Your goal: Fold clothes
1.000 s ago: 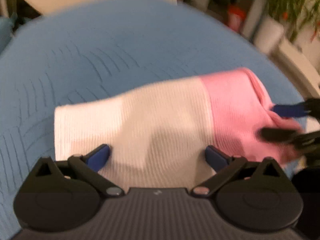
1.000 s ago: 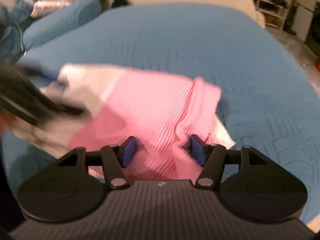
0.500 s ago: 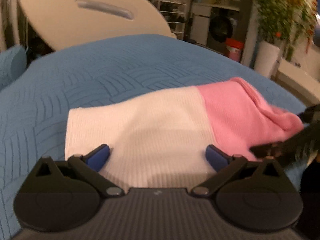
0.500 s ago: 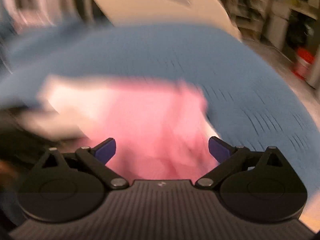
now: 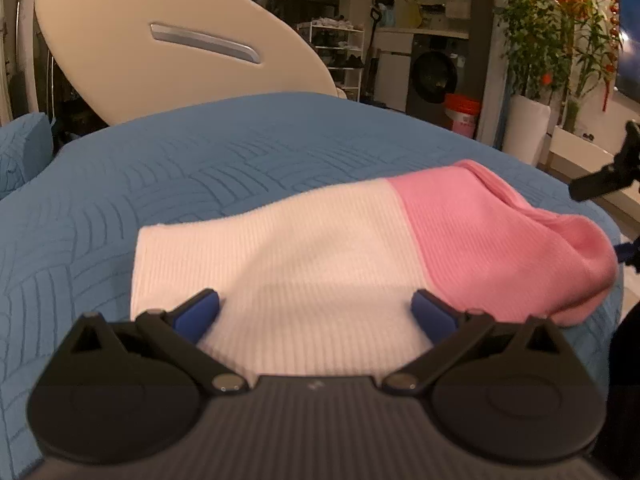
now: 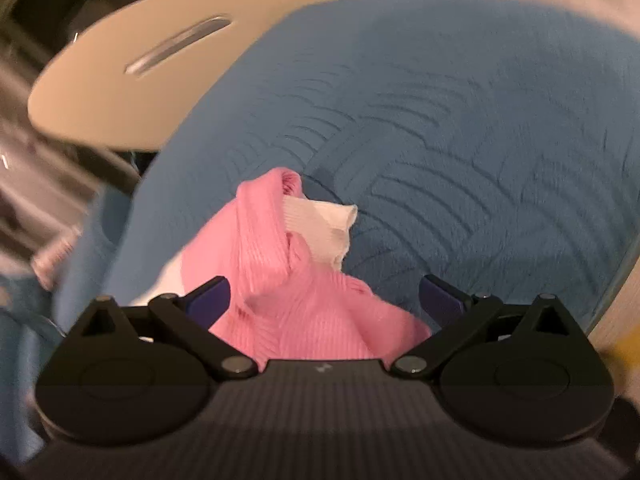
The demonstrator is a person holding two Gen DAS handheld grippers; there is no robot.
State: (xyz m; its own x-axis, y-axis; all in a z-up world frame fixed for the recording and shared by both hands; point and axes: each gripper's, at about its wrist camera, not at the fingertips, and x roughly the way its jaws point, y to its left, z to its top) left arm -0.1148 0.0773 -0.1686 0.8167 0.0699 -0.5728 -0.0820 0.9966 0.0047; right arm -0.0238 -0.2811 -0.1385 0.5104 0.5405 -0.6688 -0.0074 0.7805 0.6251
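A folded white and pink ribbed garment (image 5: 320,264) lies on the blue quilted bed (image 5: 200,168). Its white half is to the left and its pink half (image 5: 492,236) bulges at the right end. My left gripper (image 5: 316,312) is open and empty, with its blue fingertips (image 5: 198,312) low over the white half. My right gripper (image 6: 324,300) is open over the bunched pink end (image 6: 280,280), where a white cuff (image 6: 324,224) sticks out. Part of the right gripper (image 5: 604,180) shows at the right edge of the left wrist view.
A cream oval headboard (image 5: 160,52) stands behind the bed. A blue pillow (image 5: 24,152) lies at the far left. To the right, beyond the bed edge, are a white planter with plants (image 5: 528,128), an orange bucket (image 5: 464,114) and a washing machine (image 5: 432,76).
My right gripper opened, let go of the pink end, pulled back and tilted. My left gripper rose a little and stayed open. The garment stays folded on the bed.
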